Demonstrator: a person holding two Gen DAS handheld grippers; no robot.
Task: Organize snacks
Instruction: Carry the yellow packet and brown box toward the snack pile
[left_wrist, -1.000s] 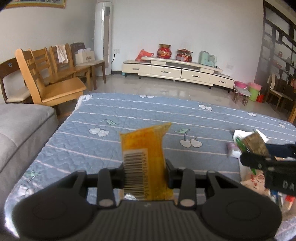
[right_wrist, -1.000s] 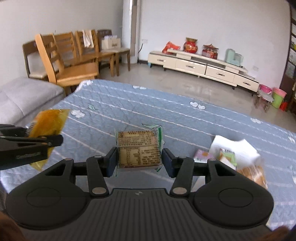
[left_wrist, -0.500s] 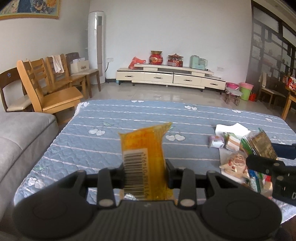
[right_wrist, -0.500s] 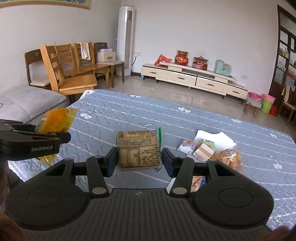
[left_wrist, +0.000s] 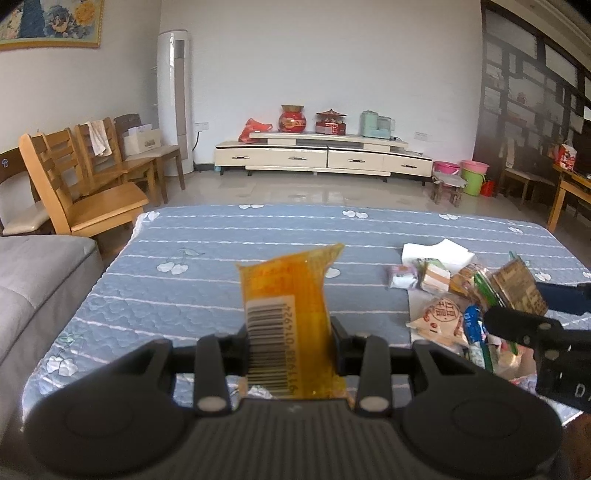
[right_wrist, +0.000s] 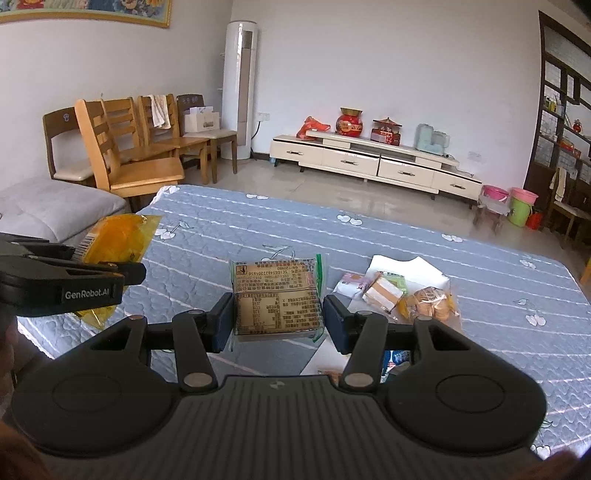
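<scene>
Left wrist view: my left fingers pinch a crinkly orange packet with a barcode, upright above the quilted blue cherry-print desk. My right fingers clamp a flat brown printed packet; the loose snack pile lies on white paper to its right. Beyond stand wooden chairs, a grey sofa and a glossy cream cabinet on tiled floor.

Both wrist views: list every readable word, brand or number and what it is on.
"GenRobot.AI": side of the left gripper.
Orange packet: barcode, digits too blurred.
Brown packet in the right gripper: dense print, unreadable.
Round-seal packet: characters too small.
</scene>
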